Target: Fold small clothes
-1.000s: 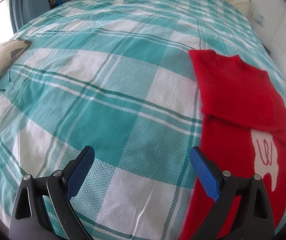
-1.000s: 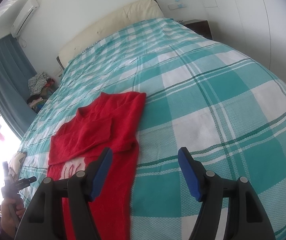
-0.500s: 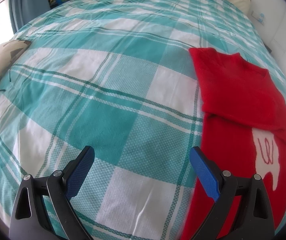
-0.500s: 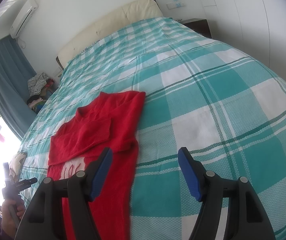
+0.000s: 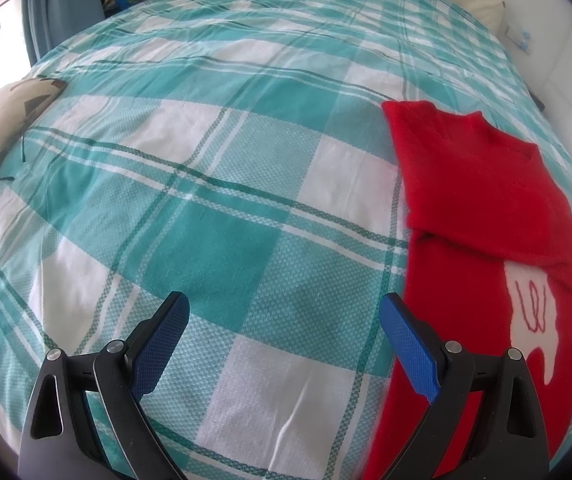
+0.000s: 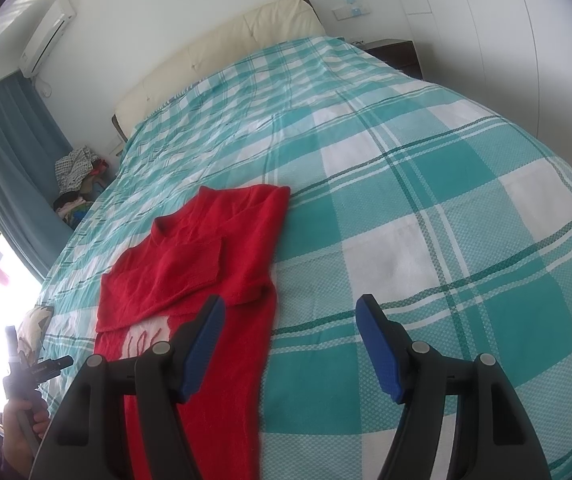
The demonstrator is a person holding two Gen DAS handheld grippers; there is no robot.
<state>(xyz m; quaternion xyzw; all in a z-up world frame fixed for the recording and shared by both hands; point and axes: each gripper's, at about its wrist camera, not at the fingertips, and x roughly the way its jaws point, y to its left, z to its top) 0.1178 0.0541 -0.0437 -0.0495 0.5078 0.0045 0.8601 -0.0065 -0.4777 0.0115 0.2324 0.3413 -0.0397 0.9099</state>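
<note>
A small red sweater (image 5: 482, 216) (image 6: 201, 272) lies flat on the teal and white checked bedspread (image 5: 213, 184) (image 6: 426, 208), both sleeves folded across its chest and a white motif showing below them. My left gripper (image 5: 283, 312) hovers open over bare bedspread, its right finger beside the sweater's left edge. My right gripper (image 6: 290, 312) is open too, above the sweater's right edge, its left finger over the red fabric. Nothing is between either pair of fingers.
A cream headboard (image 6: 221, 48) runs along the far end of the bed. A pile of clothes (image 6: 77, 176) sits by the blue curtain (image 6: 1, 152). A patterned cushion (image 5: 9, 116) lies at the bed's left edge. A dark nightstand (image 6: 396, 50) and a white wall stand on the right.
</note>
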